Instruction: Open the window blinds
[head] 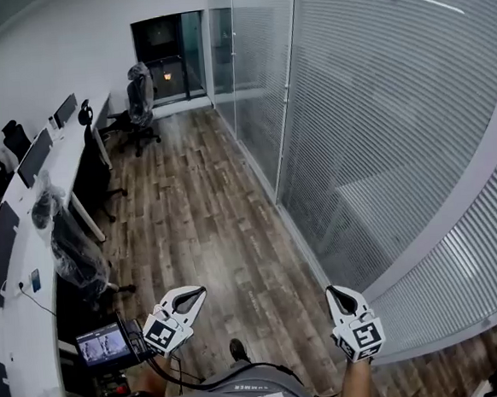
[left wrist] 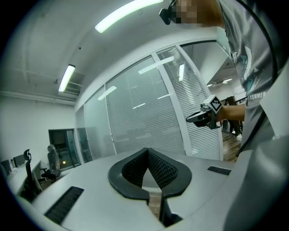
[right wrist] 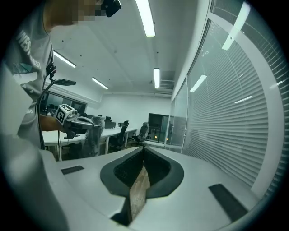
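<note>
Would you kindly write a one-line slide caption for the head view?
Person on an office's wood floor holds left gripper and right gripper, both shut and empty, beside lowered window blinds.

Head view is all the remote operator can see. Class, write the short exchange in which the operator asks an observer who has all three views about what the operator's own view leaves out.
Operator: Is anything caught inside the left hand-held gripper?
Observer: No. The left gripper view shows the left hand-held gripper with its jaws together at the tips and nothing between them.
Operator: I cannot see above me. Is the room lit from overhead?
Observer: Yes. The right gripper view shows a long ceiling light switched on.
</note>
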Available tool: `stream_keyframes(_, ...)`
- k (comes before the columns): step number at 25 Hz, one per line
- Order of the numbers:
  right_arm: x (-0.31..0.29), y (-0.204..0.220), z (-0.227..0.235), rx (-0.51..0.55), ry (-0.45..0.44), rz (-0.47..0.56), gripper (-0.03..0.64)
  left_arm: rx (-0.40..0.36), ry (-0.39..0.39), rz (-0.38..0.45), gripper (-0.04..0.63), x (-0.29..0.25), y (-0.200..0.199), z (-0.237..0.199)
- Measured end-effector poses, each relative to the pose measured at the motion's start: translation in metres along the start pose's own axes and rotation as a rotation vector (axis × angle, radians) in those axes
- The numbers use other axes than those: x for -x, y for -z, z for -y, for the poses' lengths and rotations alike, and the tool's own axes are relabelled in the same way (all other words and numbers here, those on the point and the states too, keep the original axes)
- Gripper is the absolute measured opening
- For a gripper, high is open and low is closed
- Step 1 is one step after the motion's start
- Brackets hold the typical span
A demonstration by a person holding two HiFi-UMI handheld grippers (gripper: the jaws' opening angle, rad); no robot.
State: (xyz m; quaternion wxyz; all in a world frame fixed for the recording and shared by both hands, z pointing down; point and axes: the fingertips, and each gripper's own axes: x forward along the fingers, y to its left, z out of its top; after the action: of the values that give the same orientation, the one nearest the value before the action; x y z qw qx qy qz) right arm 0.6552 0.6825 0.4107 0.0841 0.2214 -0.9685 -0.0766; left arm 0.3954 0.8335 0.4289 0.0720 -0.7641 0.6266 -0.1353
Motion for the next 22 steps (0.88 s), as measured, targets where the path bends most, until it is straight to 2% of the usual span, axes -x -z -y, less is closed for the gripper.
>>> stream_keyframes(3, -0.057, -0.004, 0.032, 0.002, 0.013, 0.0, 0.005, 0.041, 0.037, 0.078, 0.004, -0.052, -0.05, -0.045)
stream_keyframes(4, -0.078, -0.008, 0.042, 0.005, 0.017, 0.0, 0.005, 0.047, 0.039, 0.084, 0.003, -0.069, -0.054, -0.063)
stream_keyframes(7, -0.135, -0.025, 0.07, 0.013, 0.038, 0.02, 0.005, 0.029, 0.023, 0.075, 0.004, -0.109, -0.013, -0.119)
stream_keyframes(9, -0.168, -0.035, 0.081, 0.018, 0.053, 0.04, 0.005, -0.014, 0.02, 0.096, 0.003, -0.129, 0.017, -0.154)
stream_keyframes(12, -0.214, -0.043, 0.101, 0.019, 0.051, 0.035, 0.005, -0.051, 0.028, 0.114, 0.004, -0.162, 0.013, -0.198)
stream_keyframes(16, -0.282, -0.053, 0.149, 0.028, 0.037, 0.022, 0.005, -0.041, 0.0, 0.128, 0.003, -0.211, 0.005, -0.251)
stream_keyframes(22, -0.352, -0.046, 0.171, 0.051, 0.004, 0.044, 0.005, -0.02, -0.05, 0.126, 0.003, -0.238, 0.025, -0.294)
